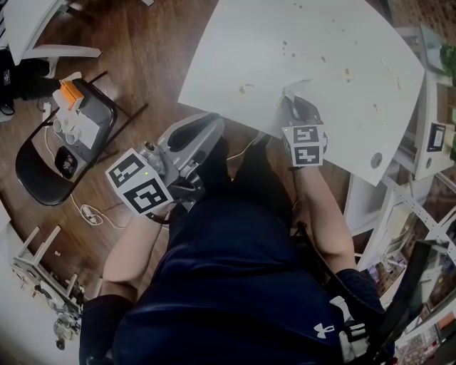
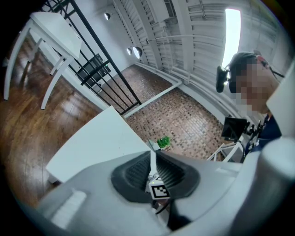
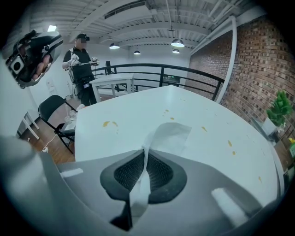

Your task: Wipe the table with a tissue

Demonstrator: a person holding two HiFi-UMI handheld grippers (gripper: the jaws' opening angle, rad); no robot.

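Observation:
The white table [image 1: 320, 28] carries small brown stains [image 1: 246, 88], seen in the right gripper view as yellow-brown spots [image 3: 109, 123]. My right gripper [image 1: 293, 103] is over the table's near edge, shut on a white tissue [image 1: 291, 91]. In the right gripper view the tissue [image 3: 168, 136] is pinched between the pads and fans out ahead over the table [image 3: 138, 106]. My left gripper [image 1: 203, 128] hangs off the table's near-left side, over the floor. In its own view the left gripper [image 2: 153, 161] has its jaws together with only a thin slit, and nothing is visibly held.
A black folding chair [image 1: 71, 135] with small items on it stands on the wooden floor to the left. White shelving [image 1: 427, 142] runs along the table's right side. Another white table [image 1: 28, 21] is at top left. A person [image 3: 80, 60] stands beyond the table.

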